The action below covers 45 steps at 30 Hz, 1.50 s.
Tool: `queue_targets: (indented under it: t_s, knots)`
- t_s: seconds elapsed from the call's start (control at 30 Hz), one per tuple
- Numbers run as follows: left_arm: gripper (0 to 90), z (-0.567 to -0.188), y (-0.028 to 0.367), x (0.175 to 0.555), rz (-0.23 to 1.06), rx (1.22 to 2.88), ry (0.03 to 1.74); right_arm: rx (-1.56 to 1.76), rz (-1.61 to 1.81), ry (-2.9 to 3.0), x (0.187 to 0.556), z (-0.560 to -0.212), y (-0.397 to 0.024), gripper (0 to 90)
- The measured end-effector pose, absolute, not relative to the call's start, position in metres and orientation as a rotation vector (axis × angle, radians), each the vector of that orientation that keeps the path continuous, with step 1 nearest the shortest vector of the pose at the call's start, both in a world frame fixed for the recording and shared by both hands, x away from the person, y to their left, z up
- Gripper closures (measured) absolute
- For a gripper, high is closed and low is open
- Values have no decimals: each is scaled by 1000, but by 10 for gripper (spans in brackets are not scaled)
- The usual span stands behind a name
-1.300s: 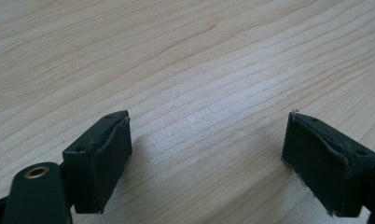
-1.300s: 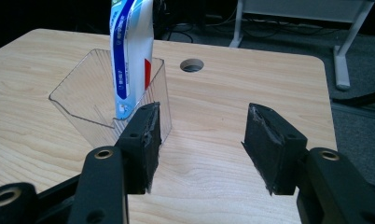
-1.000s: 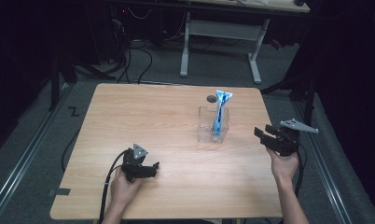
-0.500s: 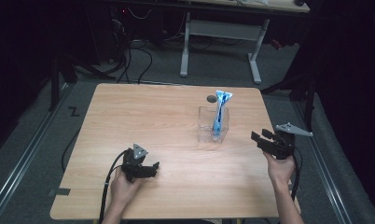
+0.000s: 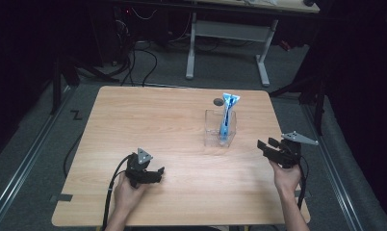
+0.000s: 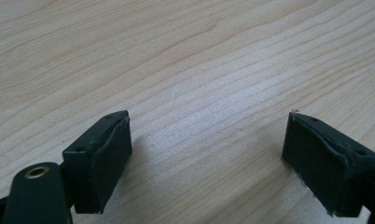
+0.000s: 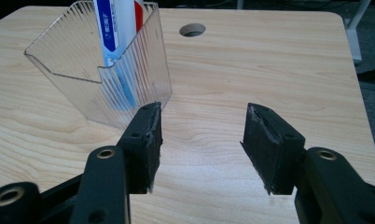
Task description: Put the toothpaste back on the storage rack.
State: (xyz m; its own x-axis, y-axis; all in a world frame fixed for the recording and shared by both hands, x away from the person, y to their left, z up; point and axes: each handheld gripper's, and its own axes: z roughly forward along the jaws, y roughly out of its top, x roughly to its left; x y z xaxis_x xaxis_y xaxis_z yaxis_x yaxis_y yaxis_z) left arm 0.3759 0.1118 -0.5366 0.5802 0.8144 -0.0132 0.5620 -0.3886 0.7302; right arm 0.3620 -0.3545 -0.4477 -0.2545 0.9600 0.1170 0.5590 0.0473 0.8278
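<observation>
Both tongs, left (image 5: 158, 172) and right (image 5: 264, 146), gape empty; clear holder (image 5: 220, 129) with blue tube (image 5: 226, 118) near right, desk (image 5: 148, 120) hole (image 5: 218, 101) beyond.

Wood-grain table (image 5: 148, 120); clear ribbed holder (image 5: 215, 130) stands on it, just in front of the table's round hole (image 5: 218, 101).

Wooden table (image 5: 172, 125) with a round hole (image 5: 218, 101); a white-legged desk (image 5: 230, 33) behind.
</observation>
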Motion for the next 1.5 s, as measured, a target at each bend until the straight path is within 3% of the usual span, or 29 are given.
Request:
queue_targets:
  t_s: [1.5]
  knots:
    - [159,-537,112,376,457,2103,1091,1508,913,1976,373,-501,-324,487]
